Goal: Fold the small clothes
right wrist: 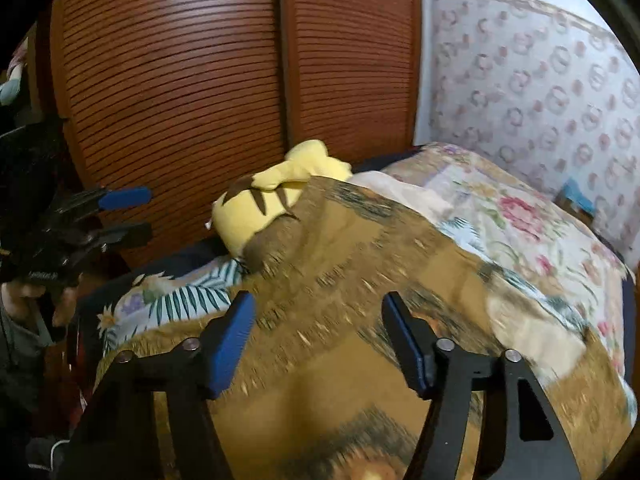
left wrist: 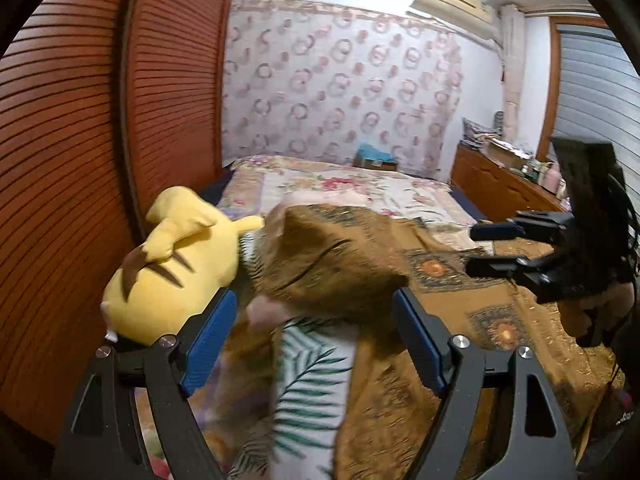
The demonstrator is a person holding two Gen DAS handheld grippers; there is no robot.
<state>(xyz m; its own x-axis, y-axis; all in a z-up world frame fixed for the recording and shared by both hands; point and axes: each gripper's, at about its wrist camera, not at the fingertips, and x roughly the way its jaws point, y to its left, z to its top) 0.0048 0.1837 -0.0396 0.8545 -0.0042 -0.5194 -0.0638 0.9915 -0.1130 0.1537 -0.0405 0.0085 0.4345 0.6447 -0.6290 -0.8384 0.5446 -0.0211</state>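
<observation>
A brown patterned cloth (left wrist: 332, 264) lies bunched and partly lifted on the bed, just ahead of my left gripper (left wrist: 316, 312), which is open with nothing between its blue pads. The same brown cloth (right wrist: 360, 272) spreads under my right gripper (right wrist: 318, 312), also open and empty above it. My right gripper also shows at the right of the left wrist view (left wrist: 492, 248). My left gripper shows at the left edge of the right wrist view (right wrist: 132, 216). A white leaf-print fabric (left wrist: 312, 384) lies under the brown cloth.
A yellow plush toy (left wrist: 176, 264) lies at the bed's left side against the wooden slatted wardrobe (left wrist: 80, 160). A floral bedspread (left wrist: 340, 188) covers the far bed. A wooden dresser (left wrist: 500, 184) with clutter stands at the right.
</observation>
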